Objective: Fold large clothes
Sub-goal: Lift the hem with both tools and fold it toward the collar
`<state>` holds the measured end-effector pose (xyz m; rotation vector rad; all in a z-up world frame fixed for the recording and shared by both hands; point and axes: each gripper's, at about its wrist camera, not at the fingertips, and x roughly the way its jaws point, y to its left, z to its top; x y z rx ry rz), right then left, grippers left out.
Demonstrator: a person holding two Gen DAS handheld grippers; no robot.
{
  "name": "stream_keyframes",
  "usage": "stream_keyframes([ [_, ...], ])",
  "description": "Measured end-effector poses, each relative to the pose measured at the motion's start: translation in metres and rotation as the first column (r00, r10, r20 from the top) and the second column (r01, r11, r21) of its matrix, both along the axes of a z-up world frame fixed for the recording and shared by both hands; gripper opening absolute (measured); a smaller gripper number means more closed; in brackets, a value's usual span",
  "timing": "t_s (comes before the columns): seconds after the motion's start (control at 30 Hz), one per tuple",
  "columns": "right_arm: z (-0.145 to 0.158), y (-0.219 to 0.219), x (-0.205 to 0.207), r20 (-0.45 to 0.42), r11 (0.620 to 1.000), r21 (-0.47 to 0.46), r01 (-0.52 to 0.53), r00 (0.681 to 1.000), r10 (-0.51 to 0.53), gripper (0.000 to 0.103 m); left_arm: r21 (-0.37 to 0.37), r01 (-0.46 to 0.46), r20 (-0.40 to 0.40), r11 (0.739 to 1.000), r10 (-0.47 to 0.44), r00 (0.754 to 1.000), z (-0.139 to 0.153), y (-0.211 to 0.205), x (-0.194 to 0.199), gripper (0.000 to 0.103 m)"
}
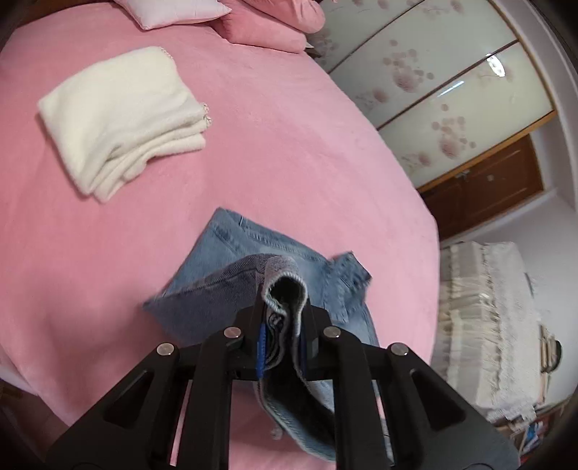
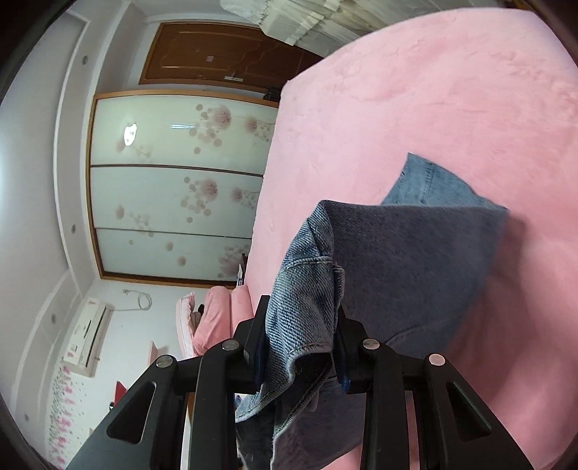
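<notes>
— How far are they with the folding, do you think?

— I judge it is in the middle. The jeans (image 1: 253,260) lie on the pink bed (image 1: 289,152), and one part is lifted and carried over the rest. The left gripper (image 1: 281,318) has its fingers closed narrow on a doubled hem of the denim. The right gripper (image 2: 300,336) also pinches a thick bunch of the same jeans (image 2: 415,260) between its fingers. So one fold is in the making, not yet laid flat.

— And what is already done?

— Beyond the jeans, toward the pillows (image 1: 260,32), a cream blanket (image 1: 123,119) lies folded in neat layers on the bed. It looks finished. For the jeans it is left to lay the lifted part down, smooth it, and perhaps fold one time more.

— Do both cameras show the same?

— No. Only the left wrist view shows the cream blanket, and the light outer side of the jeans with the seams. The right wrist view shows the darker inner side standing up like a tent above the bed, and behind the jeans the wardrobe doors (image 2: 173,188) with flowers.
</notes>
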<state>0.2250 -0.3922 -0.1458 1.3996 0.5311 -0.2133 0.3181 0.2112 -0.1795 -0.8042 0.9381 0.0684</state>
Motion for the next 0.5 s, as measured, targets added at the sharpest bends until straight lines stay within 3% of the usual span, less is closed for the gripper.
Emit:
stream_keyframes([
  [0.1, -0.016, -0.016, 0.036, -0.048, 1.0, 0.004, 0.0, 0.999, 0.0, 0.029, 0.004, -0.016, -0.021, 1.0, 0.016, 1.0, -0.012, -0.012, 0.035, 0.01],
  [0.27, -0.047, -0.036, 0.097, -0.136, 0.999, 0.023, -0.031, 0.99, 0.034, 0.029, 0.146, -0.006, -0.075, 0.989, 0.017, 0.997, -0.044, -0.044, 0.101, 0.01],
  [0.5, -0.089, -0.066, 0.147, -0.212, 0.994, 0.009, -0.113, 0.971, 0.113, 0.031, 0.253, 0.019, -0.135, 0.967, 0.016, 0.991, -0.089, -0.068, 0.153, 0.011],
])
